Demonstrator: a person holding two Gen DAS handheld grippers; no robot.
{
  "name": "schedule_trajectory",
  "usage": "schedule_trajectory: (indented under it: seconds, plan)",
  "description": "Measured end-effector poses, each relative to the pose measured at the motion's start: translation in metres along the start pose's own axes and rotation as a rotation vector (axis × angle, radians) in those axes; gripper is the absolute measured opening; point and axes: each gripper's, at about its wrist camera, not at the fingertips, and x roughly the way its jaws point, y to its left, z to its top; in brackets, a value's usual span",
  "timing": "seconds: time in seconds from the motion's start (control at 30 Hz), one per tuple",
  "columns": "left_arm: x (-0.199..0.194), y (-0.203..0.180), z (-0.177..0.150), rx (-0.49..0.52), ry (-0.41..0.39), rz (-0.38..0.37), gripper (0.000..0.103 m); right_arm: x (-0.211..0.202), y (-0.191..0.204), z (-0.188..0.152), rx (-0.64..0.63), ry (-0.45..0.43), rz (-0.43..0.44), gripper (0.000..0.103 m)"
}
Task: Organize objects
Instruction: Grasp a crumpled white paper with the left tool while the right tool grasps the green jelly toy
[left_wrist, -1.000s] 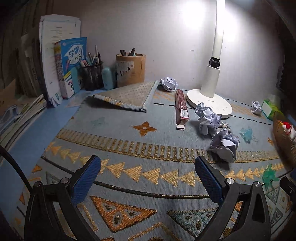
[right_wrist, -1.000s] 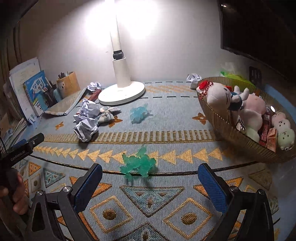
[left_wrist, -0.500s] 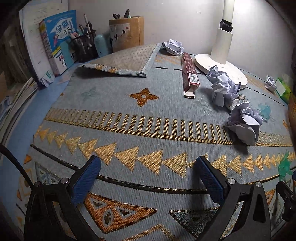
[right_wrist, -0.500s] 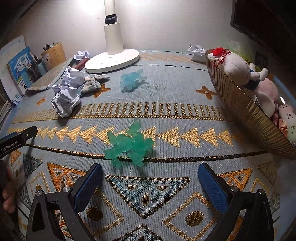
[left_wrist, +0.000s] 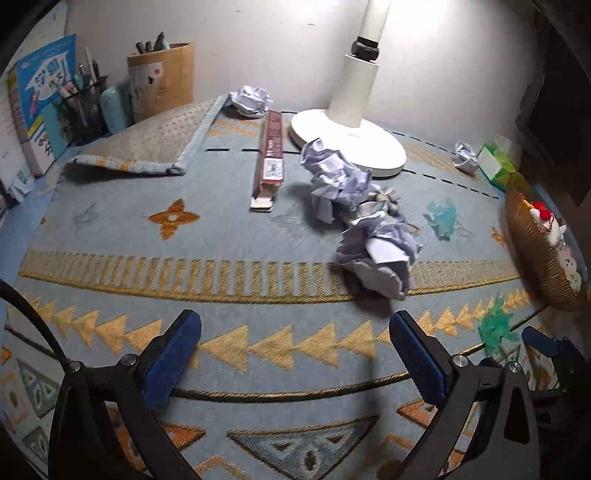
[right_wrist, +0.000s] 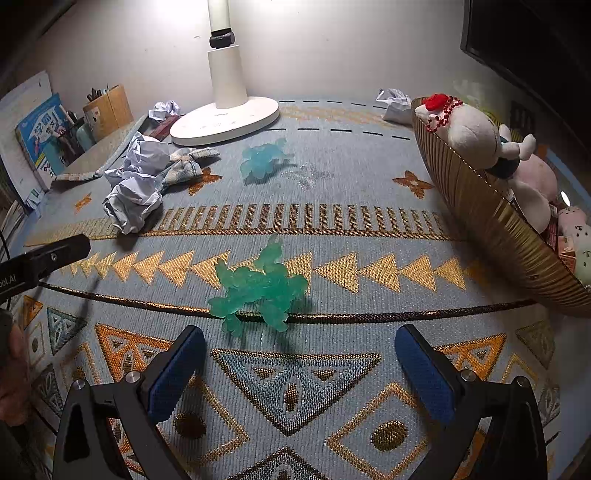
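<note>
Your right tool (right_wrist: 295, 363) stands wide and empty before the green toy (right_wrist: 258, 286). It looks soft, light, rubbery; grip its central body. Left tool (left_wrist: 295, 354) likewise wide, empty.

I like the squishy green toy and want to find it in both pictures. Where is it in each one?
Left wrist view: the green toy sits low at the far right, just ahead of the right tool's tip.
Right wrist view: the green toy lies in the middle, straight ahead of the open right tool.
Shared landmark: the white lamp base, at the back of the mat.
</note>
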Motion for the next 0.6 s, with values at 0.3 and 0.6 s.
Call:
schedule_trajectory:
  seconds: [0.3, 0.6]
  plan:
    - [0.025, -0.044, 0.025, 0.146, -0.079, 0.026, 0.1, 0.0, 0.0, 0.0, -0.019, 0.01, 0.016, 0.103]
    - [0.03, -0.045, 0.023, 0.157, -0.08, 0.01, 0.051, 0.009, 0.015, 0.017, -0.065, 0.001, 0.042, 0.088]
